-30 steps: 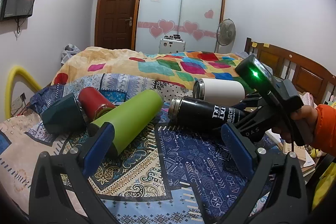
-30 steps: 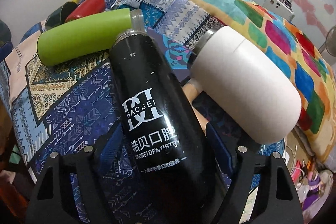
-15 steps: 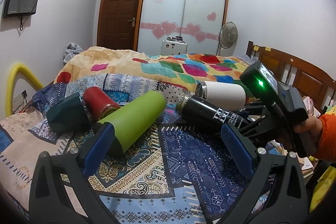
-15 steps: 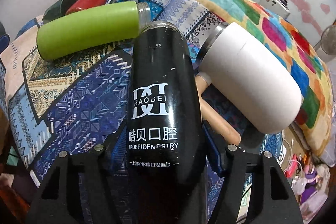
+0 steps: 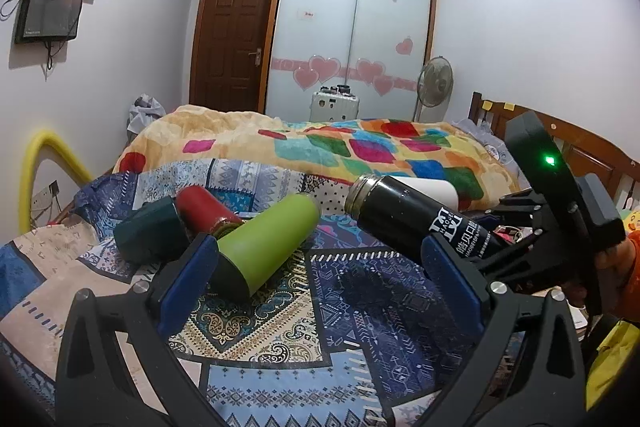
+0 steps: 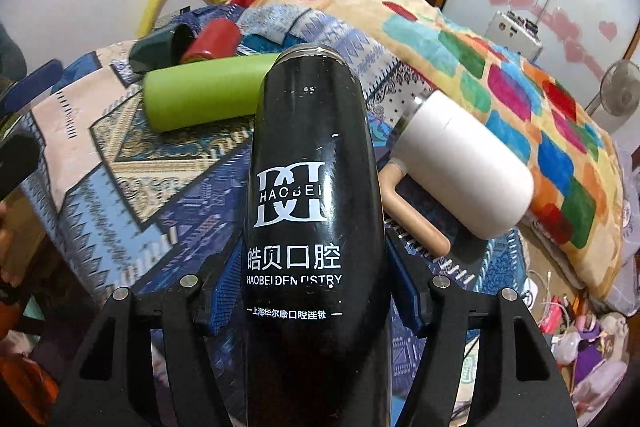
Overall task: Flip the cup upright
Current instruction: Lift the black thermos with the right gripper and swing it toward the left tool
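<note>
A black cup with white HAOBEI lettering (image 6: 308,163) fills the right wrist view, and my right gripper (image 6: 310,291) is shut on its lower body. It also shows in the left wrist view (image 5: 404,213), lifted off the bedspread and tilted, its metal mouth up and to the left. My left gripper (image 5: 320,279) is open and empty, low over the patterned bedspread (image 5: 360,299), with the green cup (image 5: 268,239) lying just past its left finger.
A green cup (image 6: 200,93), a red cup (image 6: 214,39) and a dark teal cup (image 6: 160,45) lie on their sides at the left. A white mug with a wooden handle (image 6: 464,163) lies to the right. A colourful quilt (image 5: 360,147) is heaped behind.
My right gripper has lifted the black cup off the bedspread and tilted its mouth upward. The left gripper has stayed open and has drawn a little nearer the green cup.
</note>
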A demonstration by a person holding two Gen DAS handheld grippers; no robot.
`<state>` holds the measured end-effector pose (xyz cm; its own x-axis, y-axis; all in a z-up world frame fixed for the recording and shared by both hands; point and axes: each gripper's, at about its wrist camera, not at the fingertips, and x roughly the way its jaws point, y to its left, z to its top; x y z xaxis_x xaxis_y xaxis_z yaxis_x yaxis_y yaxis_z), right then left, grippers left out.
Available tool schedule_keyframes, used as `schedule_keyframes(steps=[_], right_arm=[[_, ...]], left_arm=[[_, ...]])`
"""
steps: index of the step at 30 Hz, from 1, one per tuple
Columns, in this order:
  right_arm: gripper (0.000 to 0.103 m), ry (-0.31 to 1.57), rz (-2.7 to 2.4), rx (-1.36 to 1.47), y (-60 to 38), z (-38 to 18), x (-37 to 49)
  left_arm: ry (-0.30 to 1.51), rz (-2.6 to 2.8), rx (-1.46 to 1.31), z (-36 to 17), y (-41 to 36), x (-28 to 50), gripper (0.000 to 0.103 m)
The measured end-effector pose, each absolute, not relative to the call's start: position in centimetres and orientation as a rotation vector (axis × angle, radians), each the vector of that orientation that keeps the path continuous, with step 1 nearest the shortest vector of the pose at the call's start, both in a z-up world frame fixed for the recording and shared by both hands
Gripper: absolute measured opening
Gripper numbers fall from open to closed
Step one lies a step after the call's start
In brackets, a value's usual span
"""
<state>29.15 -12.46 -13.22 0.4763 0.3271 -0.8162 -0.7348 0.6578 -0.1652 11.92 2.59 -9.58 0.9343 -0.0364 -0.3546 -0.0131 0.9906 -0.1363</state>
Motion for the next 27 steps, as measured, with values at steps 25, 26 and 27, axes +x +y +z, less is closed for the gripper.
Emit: schedule_keyframes(steps=[25,26,27], right_arm=[[0.062,0.843,0.816,-0.562,-8.4,-16.7,22.9],[0.062,0.852,0.814,-0.573,-8.1,-17.1,23.1],[0.062,0.857,0.811,-0.58,-8.0,-17.3,23.1]], left_arm=[[0.366,-0.017,-0.12,-9.1,2.4,7.6,0.103],[0.37,-0.017,-0.122,-9.3,2.6,7.7,0.103],[0.375,-0.016,-0.123,-9.6,2.7,7.9,0.103]])
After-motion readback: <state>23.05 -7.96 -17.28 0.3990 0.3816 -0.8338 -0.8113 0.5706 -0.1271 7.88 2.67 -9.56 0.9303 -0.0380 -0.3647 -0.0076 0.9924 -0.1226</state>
